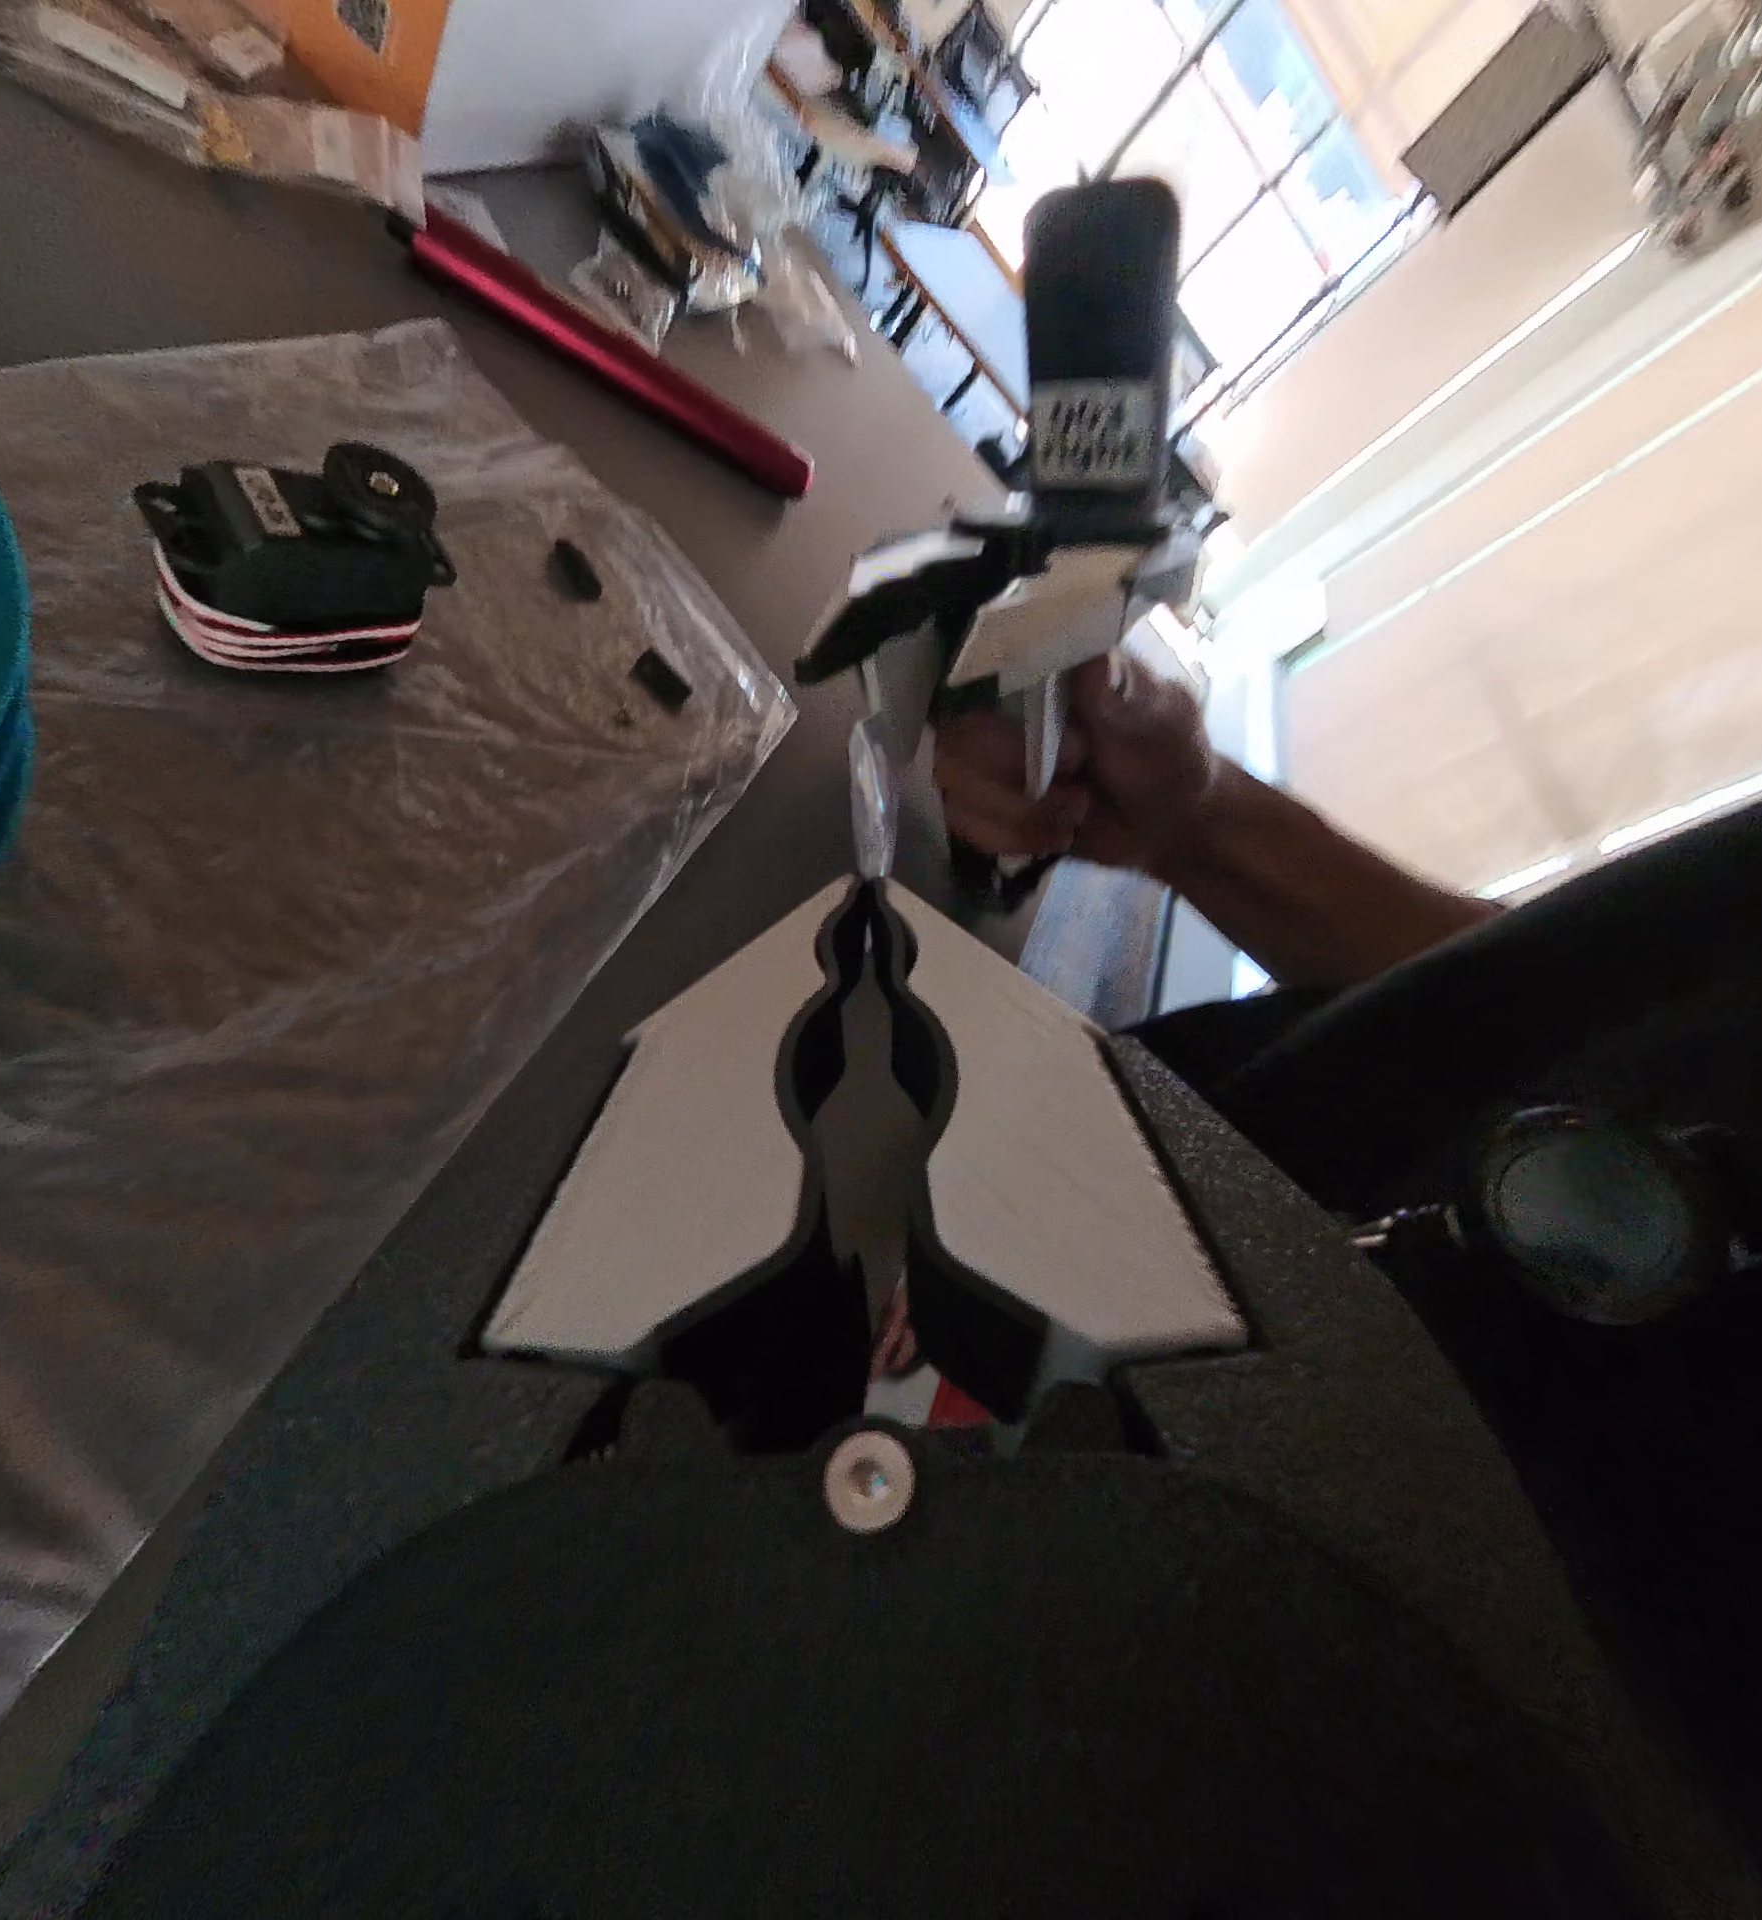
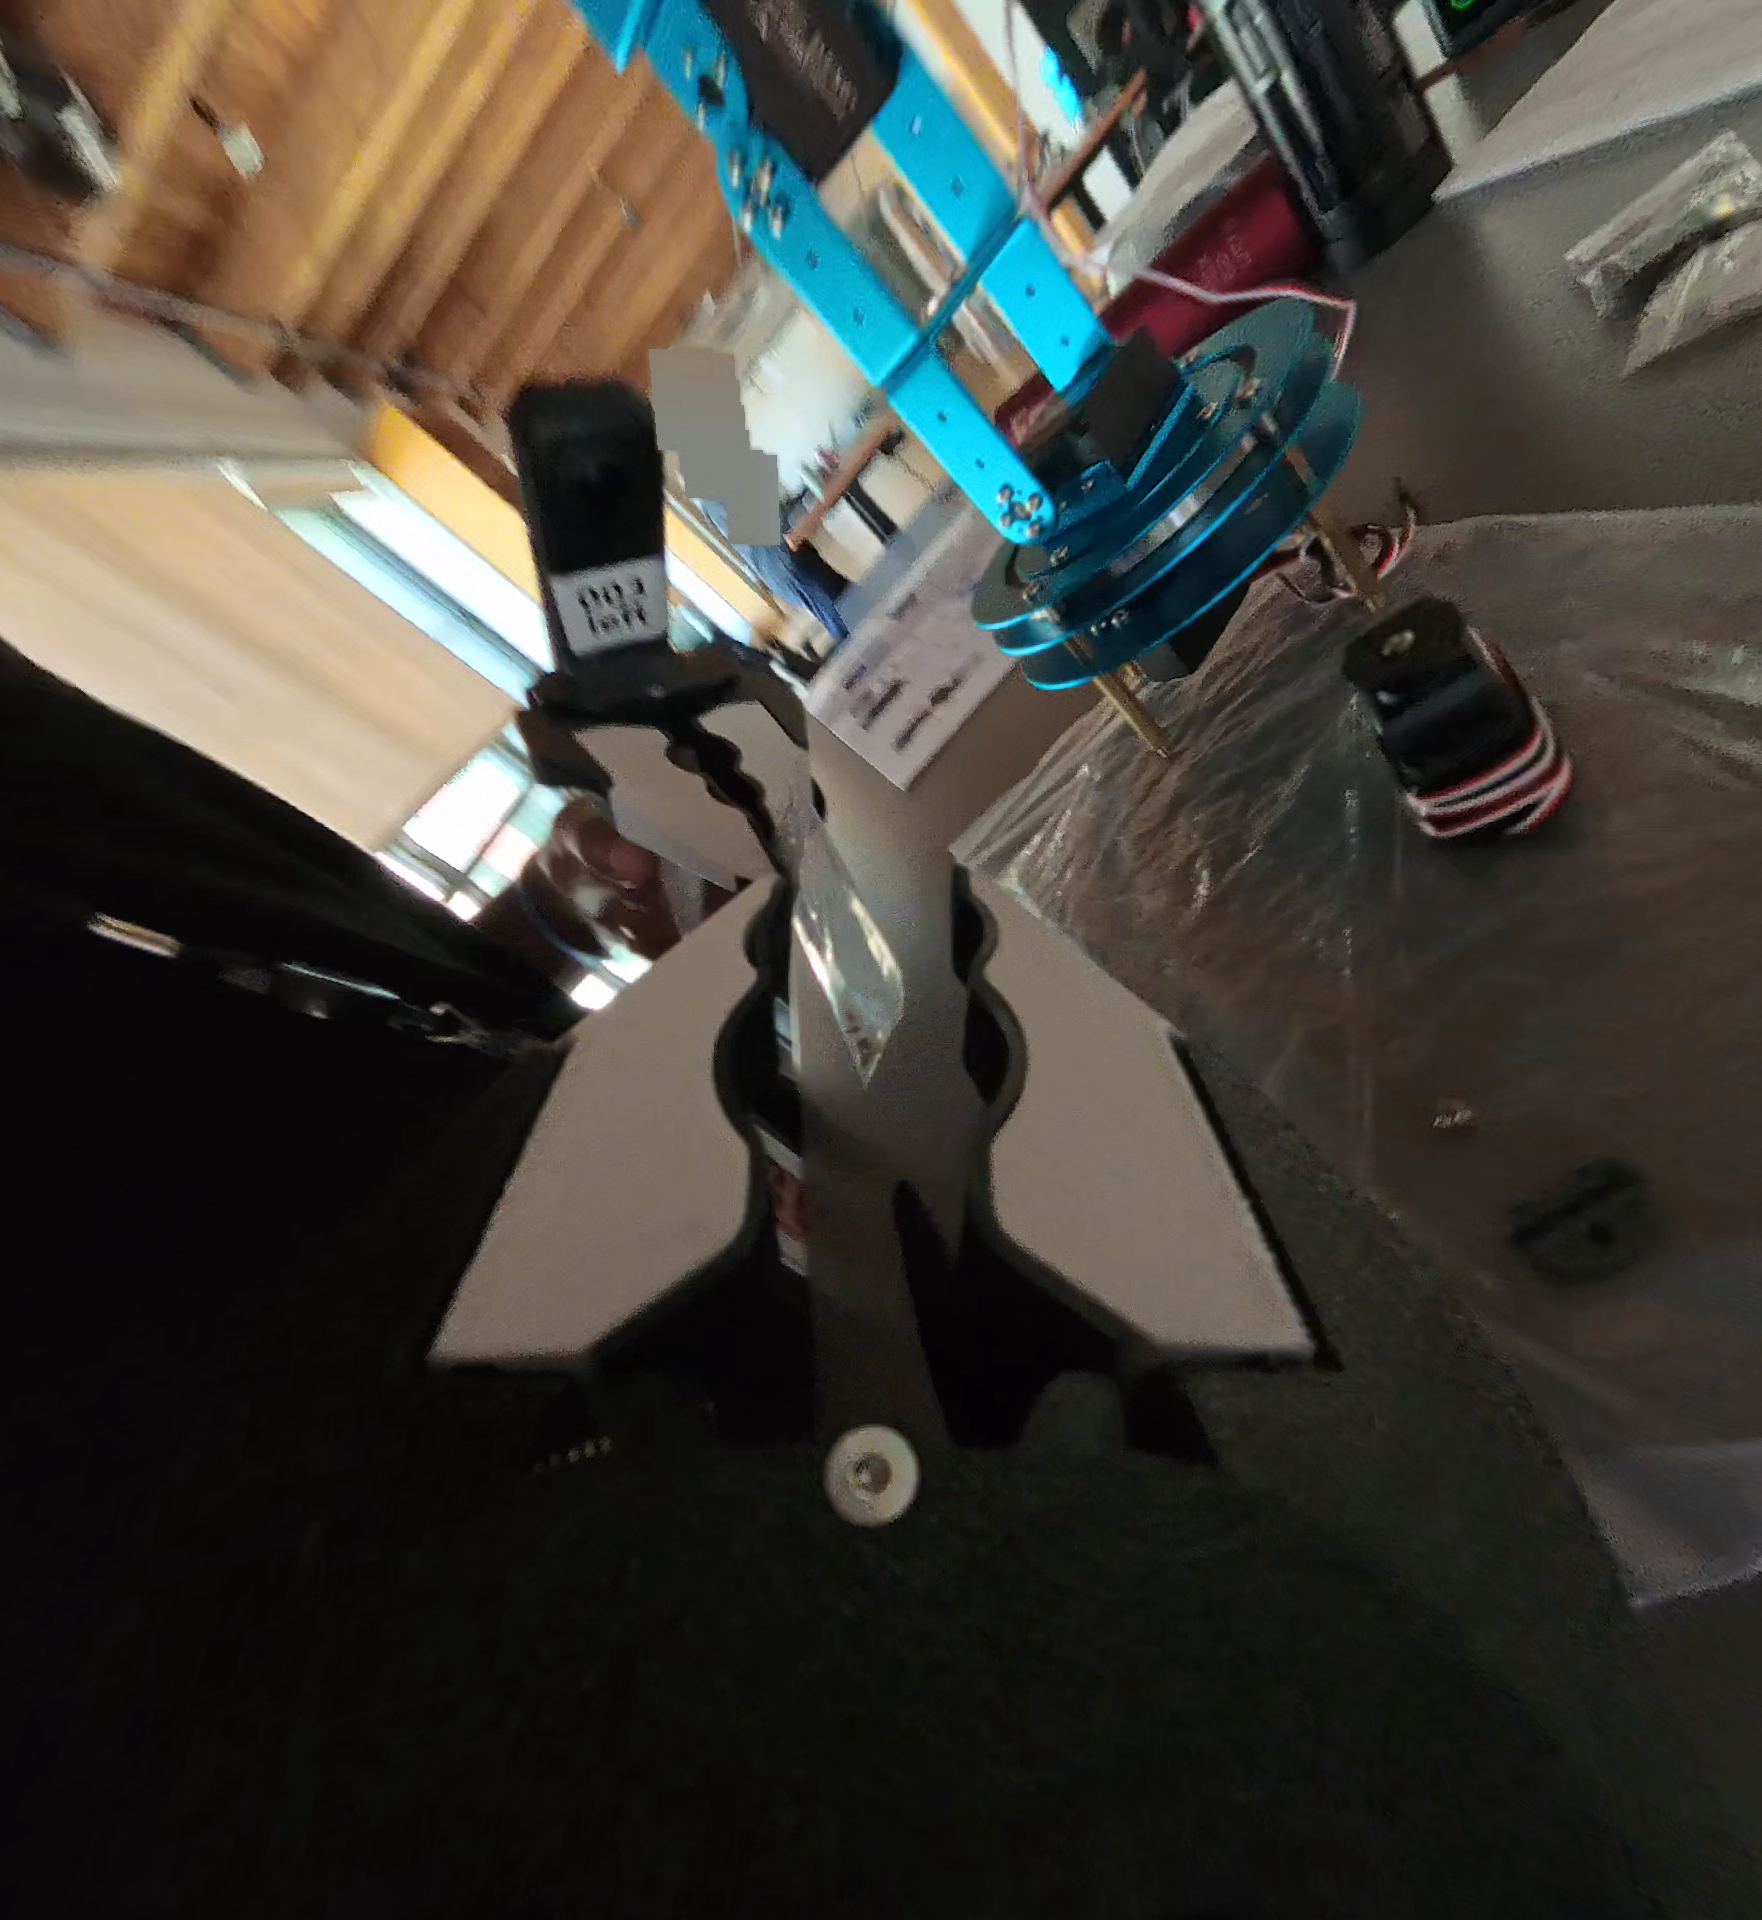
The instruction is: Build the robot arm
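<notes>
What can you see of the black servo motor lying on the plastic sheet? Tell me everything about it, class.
The servo motor is a small black box-shaped unit, seemingly plastic, with a round black horn fixed by a pale screw at one end and mounting tabs at its ends. A red, white and black striped cable is wound in several bands round its lower body. It lies on the crinkled clear plastic sheet covering the grey table, apart from both grippers and from the small black parts nearby. Nothing else touches it.

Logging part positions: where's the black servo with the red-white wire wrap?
The black servo lies on the clear plastic sheet: upper left in the left wrist view, right in the right wrist view, beside the blue disc base.
</notes>
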`<action>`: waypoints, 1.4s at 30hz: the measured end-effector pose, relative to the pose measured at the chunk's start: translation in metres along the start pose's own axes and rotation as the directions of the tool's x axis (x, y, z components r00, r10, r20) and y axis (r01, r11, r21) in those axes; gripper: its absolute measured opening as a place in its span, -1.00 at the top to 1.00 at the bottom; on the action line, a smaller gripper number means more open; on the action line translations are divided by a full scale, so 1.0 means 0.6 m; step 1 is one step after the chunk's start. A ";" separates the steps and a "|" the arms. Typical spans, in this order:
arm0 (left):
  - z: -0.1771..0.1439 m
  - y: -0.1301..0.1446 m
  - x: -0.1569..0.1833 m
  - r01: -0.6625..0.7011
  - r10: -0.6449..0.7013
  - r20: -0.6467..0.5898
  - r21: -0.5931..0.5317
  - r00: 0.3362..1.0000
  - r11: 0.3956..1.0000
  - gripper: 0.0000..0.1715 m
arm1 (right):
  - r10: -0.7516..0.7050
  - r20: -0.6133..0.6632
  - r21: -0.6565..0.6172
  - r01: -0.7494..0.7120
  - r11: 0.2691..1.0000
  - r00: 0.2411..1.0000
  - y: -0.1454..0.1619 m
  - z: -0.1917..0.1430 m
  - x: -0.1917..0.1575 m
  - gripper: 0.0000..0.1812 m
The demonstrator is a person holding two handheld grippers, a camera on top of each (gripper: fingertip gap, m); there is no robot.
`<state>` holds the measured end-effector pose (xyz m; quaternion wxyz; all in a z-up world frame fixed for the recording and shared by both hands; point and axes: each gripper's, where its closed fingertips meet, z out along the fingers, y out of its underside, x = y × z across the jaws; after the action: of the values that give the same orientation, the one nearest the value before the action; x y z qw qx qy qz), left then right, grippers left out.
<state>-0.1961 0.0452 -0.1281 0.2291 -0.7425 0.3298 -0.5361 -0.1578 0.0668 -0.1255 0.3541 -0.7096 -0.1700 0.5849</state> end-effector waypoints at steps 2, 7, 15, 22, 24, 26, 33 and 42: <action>-0.017 0.018 -0.004 -0.062 0.064 0.020 -0.079 0.998 0.995 1.00 | -0.109 0.014 -0.094 0.110 0.989 0.994 0.011 0.020 -0.014 0.67; -0.054 0.040 -0.001 -0.158 0.159 -0.009 -0.181 0.987 0.971 1.00 | -0.167 0.132 -0.290 0.199 0.936 0.977 0.042 0.082 -0.049 0.73; -0.075 0.063 0.003 -0.240 0.241 -0.024 -0.245 0.970 0.939 1.00 | -0.226 0.182 -0.426 0.284 0.859 0.957 0.074 0.125 -0.071 0.98; -0.091 0.060 -0.001 -0.230 0.228 -0.032 -0.215 0.973 0.949 1.00 | -0.199 0.164 -0.422 0.251 0.871 0.966 0.077 0.134 -0.074 0.98; -0.095 0.059 -0.001 -0.224 0.221 -0.034 -0.208 0.975 0.952 1.00 | -0.220 0.154 -0.416 0.265 0.870 0.963 0.076 0.138 -0.073 0.98; -0.098 0.053 -0.006 -0.207 0.207 -0.021 -0.190 0.978 0.960 1.00 | -0.221 0.136 -0.392 0.257 0.883 0.966 0.068 0.143 -0.069 0.99; -0.109 0.011 -0.012 -0.086 0.086 -0.066 0.006 0.994 0.996 0.76 | -0.097 0.175 -0.166 0.127 0.978 0.980 0.014 0.149 -0.077 1.00; -0.114 -0.014 0.002 -0.034 0.055 -0.163 0.128 0.985 0.991 0.99 | -0.055 0.211 -0.145 0.087 0.986 0.976 0.006 0.158 -0.089 1.00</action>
<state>-0.2587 0.0507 -0.0997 0.2587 -0.6718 0.3300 -0.6106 -0.2622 0.0580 -0.0964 0.2999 -0.6637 -0.2754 0.6275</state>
